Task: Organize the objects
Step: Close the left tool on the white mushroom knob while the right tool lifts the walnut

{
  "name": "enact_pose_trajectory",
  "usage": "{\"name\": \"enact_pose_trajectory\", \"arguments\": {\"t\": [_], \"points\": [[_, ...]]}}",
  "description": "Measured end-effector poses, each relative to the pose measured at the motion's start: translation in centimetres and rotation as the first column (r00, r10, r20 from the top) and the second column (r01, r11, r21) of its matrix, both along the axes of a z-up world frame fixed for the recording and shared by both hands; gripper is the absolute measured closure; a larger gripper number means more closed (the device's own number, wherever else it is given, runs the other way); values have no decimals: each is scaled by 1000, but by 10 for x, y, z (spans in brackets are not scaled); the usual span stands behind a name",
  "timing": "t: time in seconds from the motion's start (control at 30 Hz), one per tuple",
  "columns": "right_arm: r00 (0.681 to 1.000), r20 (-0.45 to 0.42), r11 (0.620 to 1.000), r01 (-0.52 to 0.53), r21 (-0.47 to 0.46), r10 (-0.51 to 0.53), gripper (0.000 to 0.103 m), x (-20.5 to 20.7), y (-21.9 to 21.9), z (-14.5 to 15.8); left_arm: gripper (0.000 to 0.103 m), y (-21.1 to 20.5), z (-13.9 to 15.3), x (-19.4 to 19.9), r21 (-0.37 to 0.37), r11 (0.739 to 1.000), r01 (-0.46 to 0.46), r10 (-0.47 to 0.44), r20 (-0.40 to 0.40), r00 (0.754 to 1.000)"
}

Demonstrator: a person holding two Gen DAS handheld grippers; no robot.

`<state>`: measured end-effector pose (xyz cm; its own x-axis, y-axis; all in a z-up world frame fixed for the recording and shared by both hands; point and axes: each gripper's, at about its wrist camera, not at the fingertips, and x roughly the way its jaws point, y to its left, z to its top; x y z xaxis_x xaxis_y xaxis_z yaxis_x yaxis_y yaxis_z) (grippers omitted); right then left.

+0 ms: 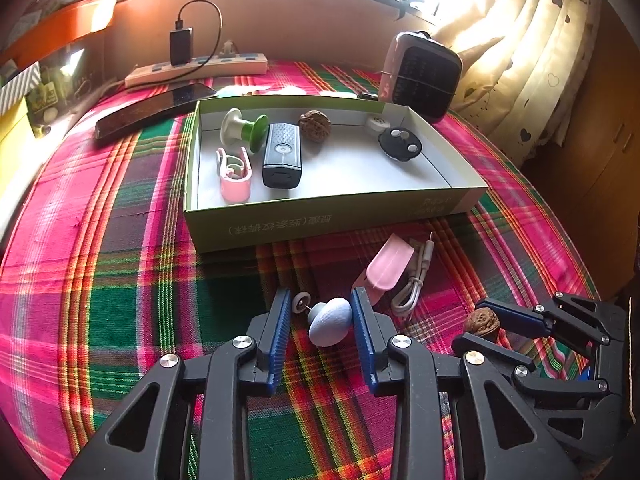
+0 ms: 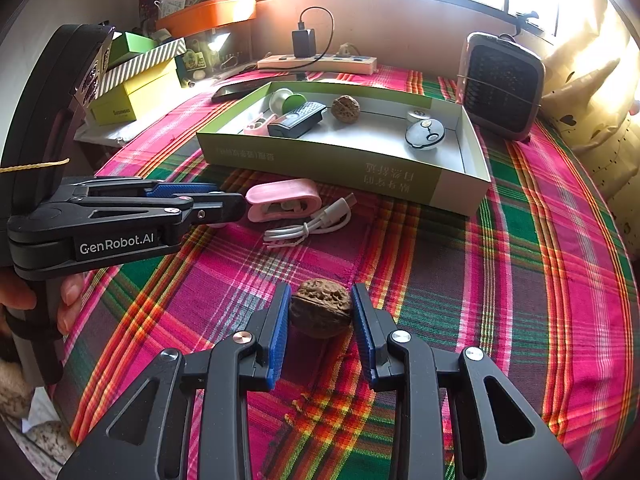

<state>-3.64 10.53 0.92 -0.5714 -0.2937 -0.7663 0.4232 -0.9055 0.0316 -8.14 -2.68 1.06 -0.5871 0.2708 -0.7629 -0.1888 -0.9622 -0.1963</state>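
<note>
Power strip (image 1: 196,70), heater (image 1: 422,76), curtain (image 1: 532,52)

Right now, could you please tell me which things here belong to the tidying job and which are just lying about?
Part of the job:
- brown wrinkled walnut between the right tongs
- pale blue egg-shaped knob between the left tongs
- pink plastic clip
- coiled white cable
- shallow green cardboard box

Just lying about:
- white power strip
- small grey heater
- black phone
</note>
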Motion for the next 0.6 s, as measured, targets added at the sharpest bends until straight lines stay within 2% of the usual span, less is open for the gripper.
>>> {"name": "enact_pose_trajectory", "arguments": {"t": [0.6], "points": [[1000, 1, 1000, 7, -7, -7, 71, -1, 0, 0, 75, -1, 2, 2, 1, 1000, 0, 0, -7, 1000]]}}
